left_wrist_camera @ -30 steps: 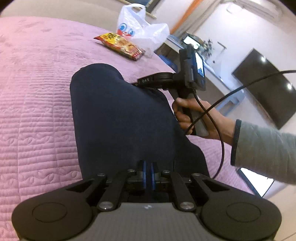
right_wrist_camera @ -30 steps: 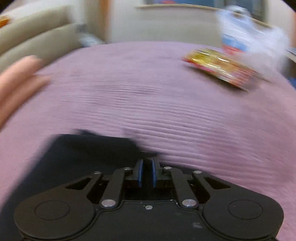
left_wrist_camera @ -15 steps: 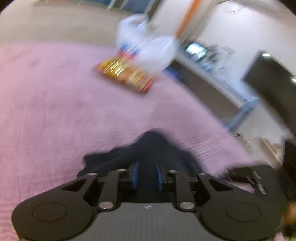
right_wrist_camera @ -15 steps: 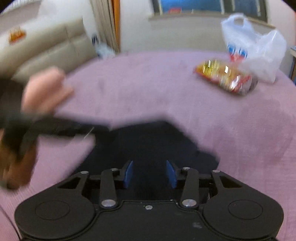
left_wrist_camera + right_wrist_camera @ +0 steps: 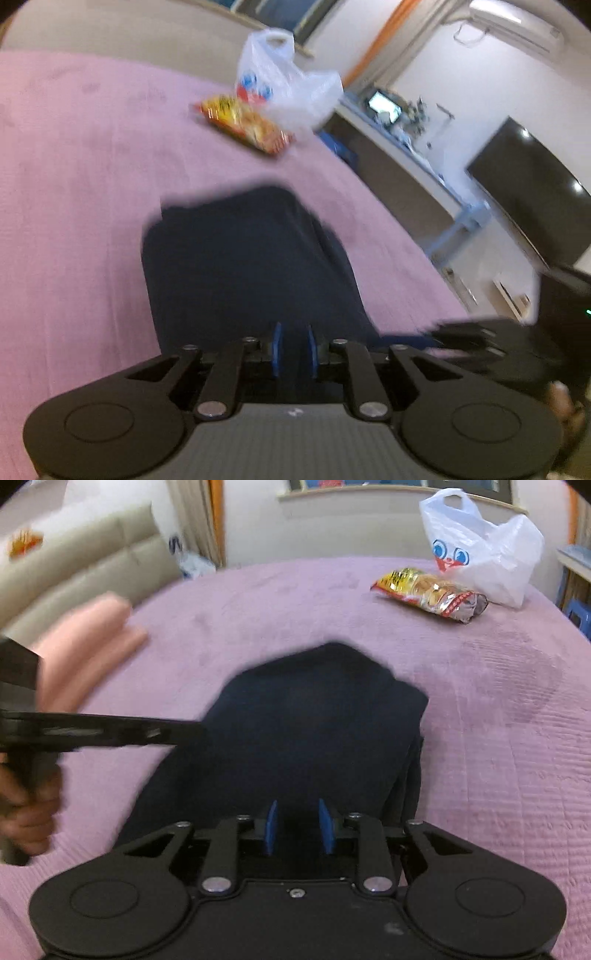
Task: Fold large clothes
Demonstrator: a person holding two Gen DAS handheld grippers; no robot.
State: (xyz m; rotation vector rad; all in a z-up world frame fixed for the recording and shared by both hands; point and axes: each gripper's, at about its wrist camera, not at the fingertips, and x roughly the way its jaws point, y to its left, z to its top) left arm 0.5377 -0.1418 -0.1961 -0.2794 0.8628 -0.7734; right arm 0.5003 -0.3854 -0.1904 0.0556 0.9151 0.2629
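The bed (image 5: 498, 775) fills the view, its pink quilted cover bare around one dark shape. That shape is the navy garment (image 5: 314, 738), lying flat as a compact folded bundle near the middle of the bed, layered edges stacked on its right side. A second ago it stretched long from the near edge; now it sits shorter and doubled, so a fold looks to have landed.

Up by the far edge of the bed, well apart from the garment, the white plastic bag (image 5: 484, 554) stands with the snack packet (image 5: 428, 594) just beside it, neither one disturbed.

Left gripper (image 5: 293, 349): jaws a narrow gap apart, having just opened from fully together, no cloth pinched between them that I can see. Right gripper (image 5: 297, 825): jaws apart a little wider, easing back in after springing open, nothing clamped. Both sit over the near end of the bundle with the fabric let go.

My read: this fold is released, and either another halving or a tidy-up comes next.
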